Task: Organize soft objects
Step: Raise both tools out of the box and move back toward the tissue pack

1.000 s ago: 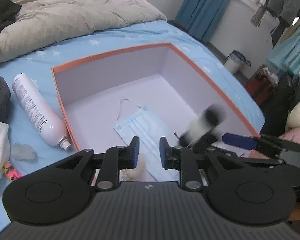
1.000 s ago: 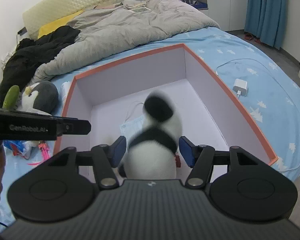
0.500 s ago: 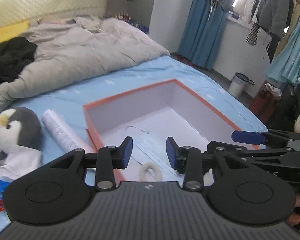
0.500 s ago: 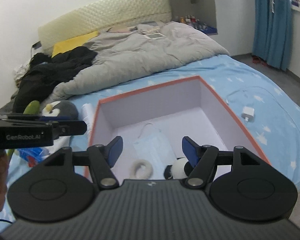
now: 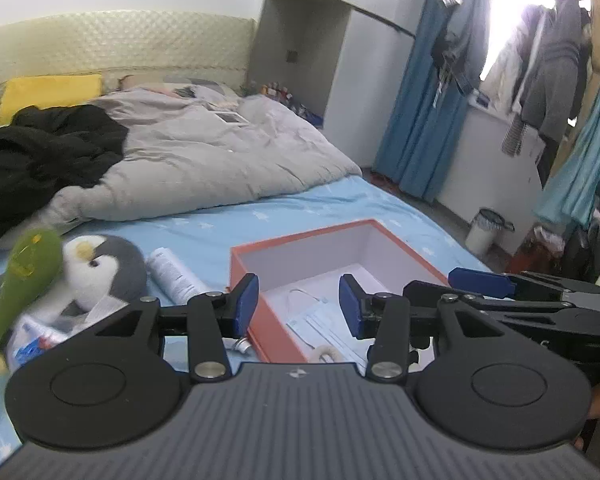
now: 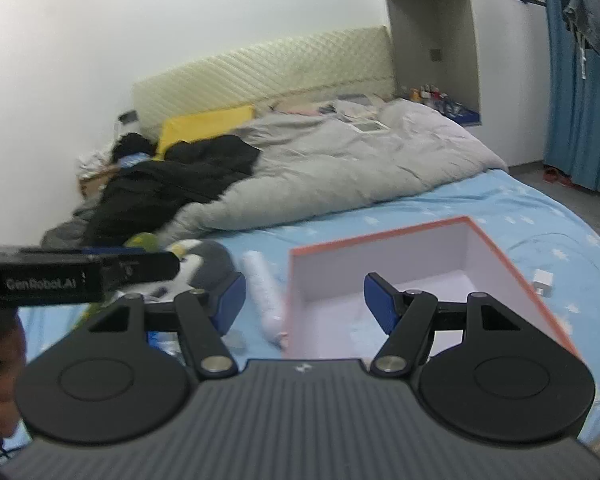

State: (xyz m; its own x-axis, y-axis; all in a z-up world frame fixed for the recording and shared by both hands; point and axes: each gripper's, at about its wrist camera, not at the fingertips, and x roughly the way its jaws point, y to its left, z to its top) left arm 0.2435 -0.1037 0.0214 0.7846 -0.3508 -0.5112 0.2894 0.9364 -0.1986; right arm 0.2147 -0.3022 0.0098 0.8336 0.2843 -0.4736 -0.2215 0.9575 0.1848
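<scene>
An orange box [image 5: 240, 264] with a white inside lies on the blue bed sheet. In it are a blue face mask [image 5: 320, 320] and a white fluffy ring [image 5: 326, 354]. My left gripper [image 5: 298, 300] hovers above and before the box's near left corner, its jaws opening with nothing between them. My right gripper [image 6: 305, 296] is open and empty, held high over the box's [image 6: 380, 236] near edge. A grey penguin plush [image 5: 108, 272] and a green plush [image 5: 28, 268] lie left of the box. The panda plush is out of sight.
A white spray bottle [image 5: 176, 276] lies between the penguin and the box. Small packets sit by the penguin. A grey duvet [image 5: 204, 160] and black clothes [image 5: 48, 152] cover the far bed. A white charger [image 6: 542, 280] lies right of the box. A bin [image 5: 486, 232] stands on the floor.
Both grippers rose and drew back from the box, and the views tilted up. The panda left the right gripper's jaws and landed in the box. The left jaws widened.
</scene>
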